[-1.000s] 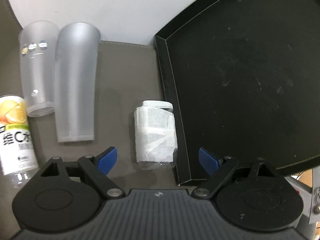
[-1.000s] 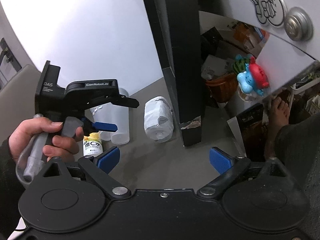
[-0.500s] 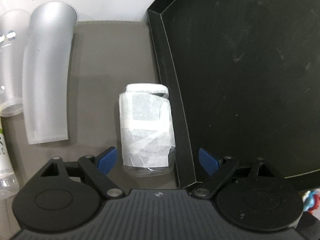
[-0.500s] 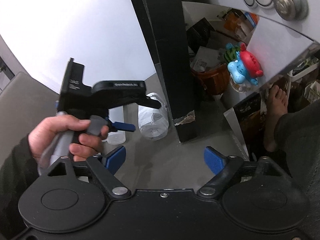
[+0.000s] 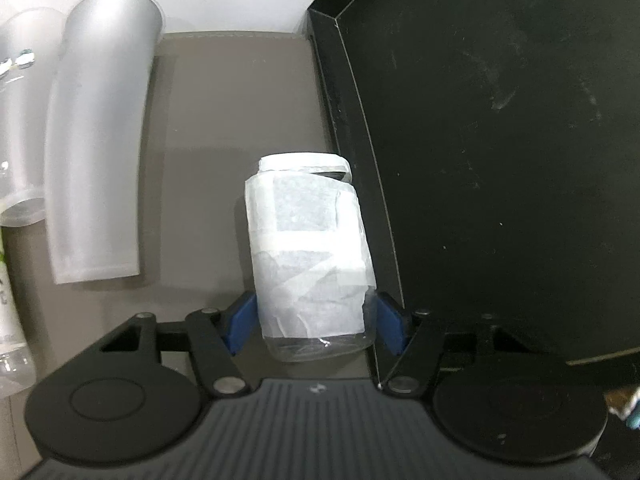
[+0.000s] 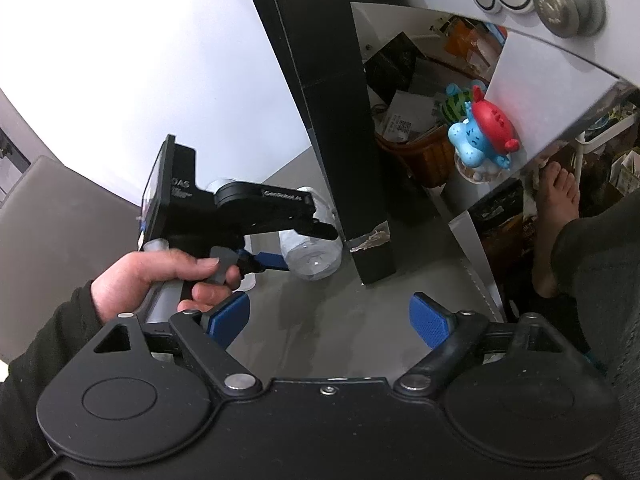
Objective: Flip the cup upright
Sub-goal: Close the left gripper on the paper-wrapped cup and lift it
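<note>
A clear cup wrapped in white tape lies on its side on the grey table, its base toward me and its mouth pointing away. My left gripper straddles its base end, one blue pad on each side, touching or nearly touching the cup. The cup and the left gripper also show in the right wrist view. My right gripper is open and empty, low over the table, nearer than the cup.
A black tray stands right beside the cup on its right. Two frosted plastic cups lie on their sides at the left, with a drink bottle at the left edge. A white wall is behind.
My left gripper has moved forward onto the cup and its jaws have narrowed around the base. The right gripper view has shifted slightly closer.
</note>
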Motion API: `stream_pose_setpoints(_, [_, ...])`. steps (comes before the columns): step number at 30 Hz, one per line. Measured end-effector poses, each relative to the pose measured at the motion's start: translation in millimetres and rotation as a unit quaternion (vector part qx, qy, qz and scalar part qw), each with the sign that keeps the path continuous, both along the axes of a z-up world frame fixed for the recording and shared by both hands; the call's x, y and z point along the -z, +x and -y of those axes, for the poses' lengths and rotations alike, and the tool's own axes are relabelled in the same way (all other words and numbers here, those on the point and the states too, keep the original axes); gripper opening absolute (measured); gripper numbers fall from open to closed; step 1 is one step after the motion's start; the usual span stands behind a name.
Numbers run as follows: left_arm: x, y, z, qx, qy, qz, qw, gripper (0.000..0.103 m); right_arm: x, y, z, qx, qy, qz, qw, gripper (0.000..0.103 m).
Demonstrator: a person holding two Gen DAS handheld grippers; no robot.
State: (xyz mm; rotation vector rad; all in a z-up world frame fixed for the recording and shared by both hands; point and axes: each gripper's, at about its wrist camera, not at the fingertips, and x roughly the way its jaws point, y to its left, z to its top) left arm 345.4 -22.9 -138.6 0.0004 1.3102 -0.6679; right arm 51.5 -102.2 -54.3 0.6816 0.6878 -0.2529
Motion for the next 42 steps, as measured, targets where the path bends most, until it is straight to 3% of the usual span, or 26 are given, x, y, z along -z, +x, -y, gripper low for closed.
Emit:
stream_pose_setpoints(23, [-45,-32,-67,0.009,-0.055,0.02,0.9982,0.063,-19,-10,-10,-0.013,0.011,0.063,0.998,0.102])
stream_pose_setpoints(42, [-97,-88,-116,0.035,-0.098,0.043,0.9937,0.063,-20,-22,-9,0.005,0.107,0.1,0.989,0.103])
